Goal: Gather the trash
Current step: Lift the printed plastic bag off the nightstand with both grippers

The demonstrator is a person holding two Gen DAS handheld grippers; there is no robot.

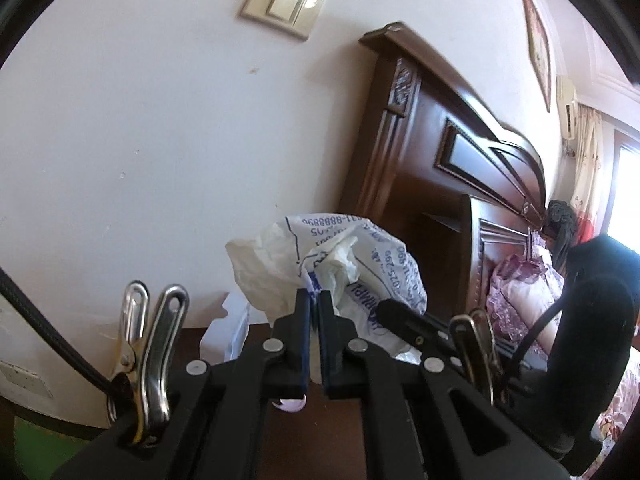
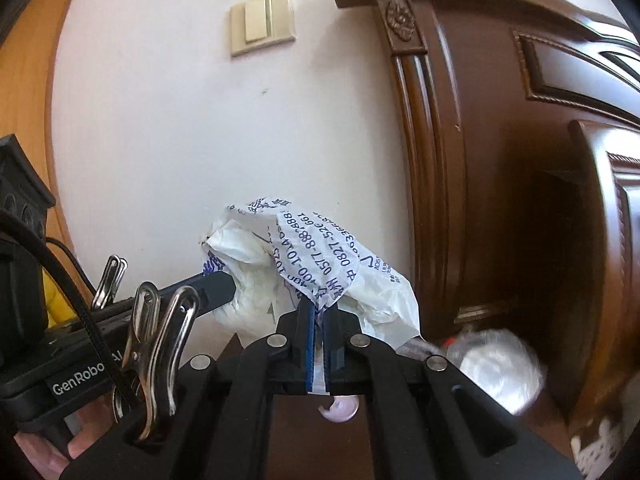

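dark wood nightstand [image 2: 320, 440] against white wall [image 1: 140, 140], beside carved headboard [image 2: 500, 160].

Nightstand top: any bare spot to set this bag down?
Both grippers, left and right, pinch the printed plastic bag. Bare dark wood shows beside a pink scrap. Crowded toward the headboard, where a clear wrapper lies.

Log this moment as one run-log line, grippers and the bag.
left gripper: shut on bag | right gripper: shut on bag | crumpled white plastic bag with blue print: held between both, by wall
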